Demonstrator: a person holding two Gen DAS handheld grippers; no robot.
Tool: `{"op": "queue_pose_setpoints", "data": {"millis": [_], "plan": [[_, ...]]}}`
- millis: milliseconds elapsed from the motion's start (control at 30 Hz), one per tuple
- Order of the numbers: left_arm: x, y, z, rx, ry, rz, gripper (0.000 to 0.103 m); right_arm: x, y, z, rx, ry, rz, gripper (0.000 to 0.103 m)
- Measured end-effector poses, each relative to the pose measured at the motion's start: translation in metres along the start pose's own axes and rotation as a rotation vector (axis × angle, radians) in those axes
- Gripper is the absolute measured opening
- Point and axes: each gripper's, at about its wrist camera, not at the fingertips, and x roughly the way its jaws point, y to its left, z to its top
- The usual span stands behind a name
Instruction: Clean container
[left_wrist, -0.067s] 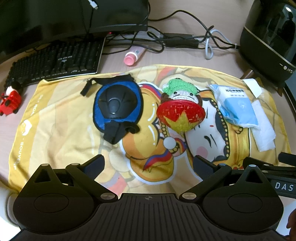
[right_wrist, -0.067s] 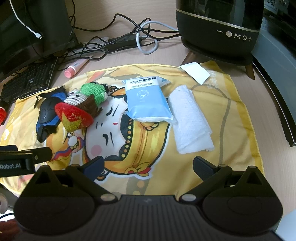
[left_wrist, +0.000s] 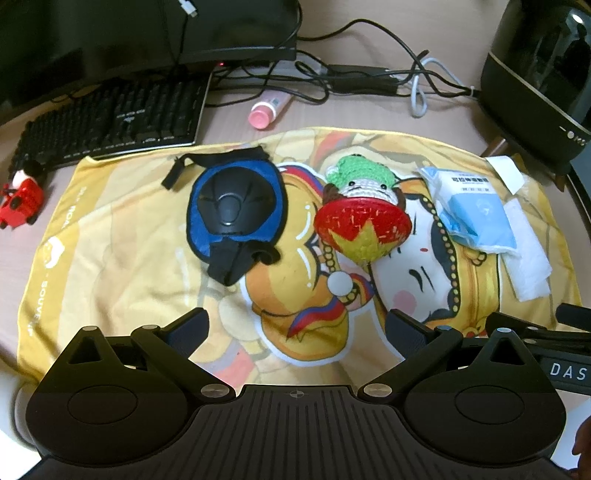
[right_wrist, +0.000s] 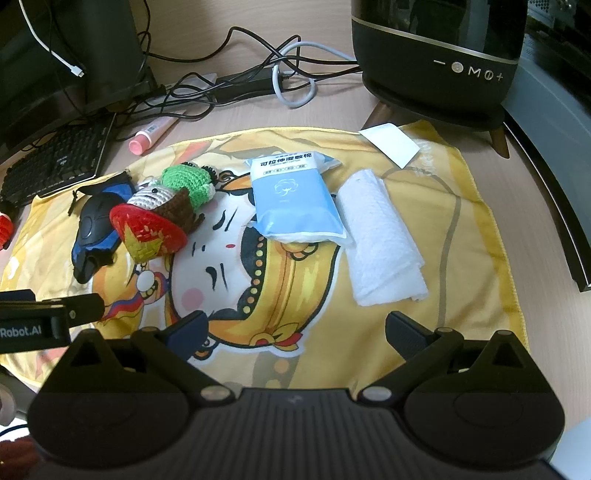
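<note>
On cloth (right_wrist: 461, 236): pad (left_wrist: 232, 206) left, doll (left_wrist: 362, 221) mid, wipes pkt (right_wrist: 295, 195) right, towel (right_wrist: 380, 251) beside.

Crocheted doll (right_wrist: 162, 210) partly hides the knee pad (right_wrist: 94, 229).

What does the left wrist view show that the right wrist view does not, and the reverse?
Only the left wrist view shows the whole red toy car beside the keyboard.

Only the right wrist view shows the black device's control buttons and the whole folded white cloth.

Both show the yellow printed towel, the knee pad, the crochet toy and the blue wipes pack.
</note>
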Motion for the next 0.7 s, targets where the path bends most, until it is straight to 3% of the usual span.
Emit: {"op": "queue_pose_setpoints", "data": {"millis": [700], "plan": [[0.001, 0.0009, 0.0012, -0.014, 0.015, -0.002, 0.103, 0.0008, 0.0011, -0.0006, 0.007, 0.006, -0.004, 0.103]]}}
